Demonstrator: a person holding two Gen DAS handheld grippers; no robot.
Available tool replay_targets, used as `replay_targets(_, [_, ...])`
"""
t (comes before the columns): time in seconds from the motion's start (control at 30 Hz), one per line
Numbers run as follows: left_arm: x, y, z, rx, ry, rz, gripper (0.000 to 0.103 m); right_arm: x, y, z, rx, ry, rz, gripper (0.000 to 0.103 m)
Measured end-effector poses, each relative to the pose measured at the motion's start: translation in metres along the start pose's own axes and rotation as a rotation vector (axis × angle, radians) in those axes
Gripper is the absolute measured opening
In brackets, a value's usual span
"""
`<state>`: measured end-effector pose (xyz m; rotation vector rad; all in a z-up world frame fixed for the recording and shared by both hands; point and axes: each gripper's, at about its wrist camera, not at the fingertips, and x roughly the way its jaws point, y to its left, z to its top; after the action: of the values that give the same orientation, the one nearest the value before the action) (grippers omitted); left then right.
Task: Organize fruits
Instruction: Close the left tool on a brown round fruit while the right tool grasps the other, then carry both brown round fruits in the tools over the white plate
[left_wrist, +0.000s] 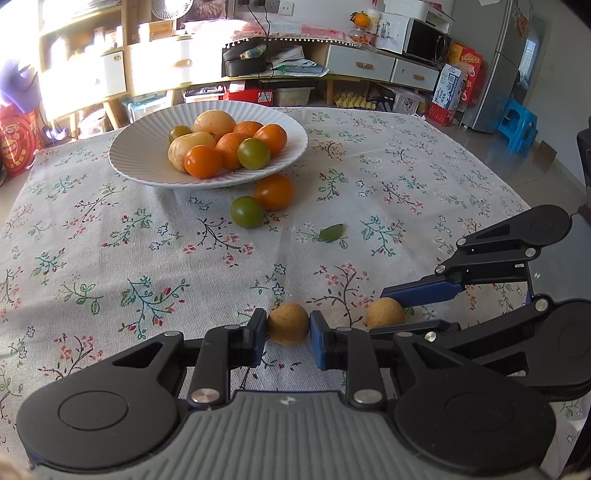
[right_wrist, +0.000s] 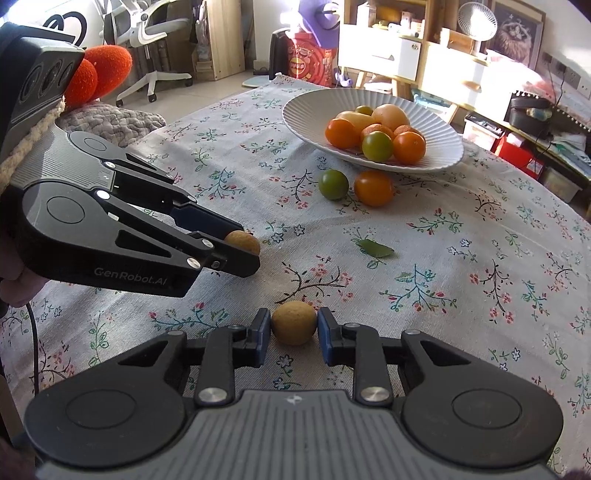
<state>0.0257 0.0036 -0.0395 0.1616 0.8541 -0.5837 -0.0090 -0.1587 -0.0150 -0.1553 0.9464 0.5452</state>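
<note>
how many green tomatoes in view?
3. Two on the white plate: one at the front of the pile, one at the back left. One on the tablecloth, touching an orange tomato. More may be hidden in the pile.

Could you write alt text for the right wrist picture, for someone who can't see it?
The right gripper pinches a small tan fruit on a floral tablecloth; the left gripper holds another. Beyond sit a plate of fruit and two loose tomatoes.
</note>
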Motion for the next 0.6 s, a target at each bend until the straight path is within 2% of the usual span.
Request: replay_targets(0.6, [-0.005,0.002,0.009,-0.014,-0.019,0.009,0.025,-0.005,-0.004,0.011,0.004,-0.029,-0.025,0.024])
